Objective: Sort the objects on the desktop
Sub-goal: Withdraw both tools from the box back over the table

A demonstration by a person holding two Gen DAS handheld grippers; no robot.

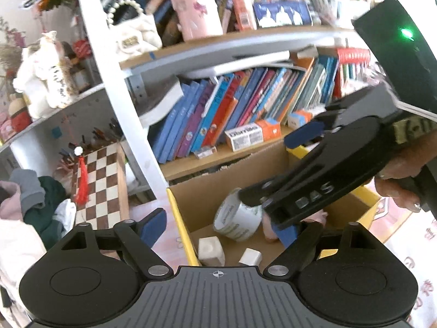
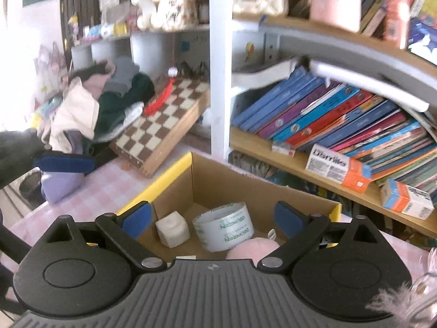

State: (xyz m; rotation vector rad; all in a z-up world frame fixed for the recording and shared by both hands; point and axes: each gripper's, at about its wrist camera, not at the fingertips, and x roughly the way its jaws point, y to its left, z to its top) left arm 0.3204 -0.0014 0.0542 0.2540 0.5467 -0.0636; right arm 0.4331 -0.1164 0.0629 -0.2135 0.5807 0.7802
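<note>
A cardboard box (image 2: 224, 188) with yellow-edged flaps sits on a pink checked tabletop (image 2: 109, 191) in front of a crowded bookshelf (image 2: 341, 125). Inside the box lie a roll of white tape (image 2: 224, 227), a white cube (image 2: 172, 228), a second small white block (image 1: 250, 257) and a soft pink object (image 2: 252, 247) — the sorted things so far, it seems. Both handheld grippers hover above the open box, tilted downward. The main risk from here, as a judgement: the two tools are crowded over the same opening, and in the left wrist view the right gripper (image 1: 289, 183) crosses close in front of the left one, so a careless pull-away could knock them together or catch a box flap and drag the box across the tabletop (the tape roll leans on its edge and could roll if jolted). The motion blur on the shelves suggests quick movement, which raises that chance. The left gripper (image 1: 221, 227) has its blue-padded fingers (image 1: 154, 225) spread wide, with nothing between them. The right gripper's fingers (image 2: 136, 220) are likewise spread wide apart and empty — neither tool touches any object in the box.
</note>
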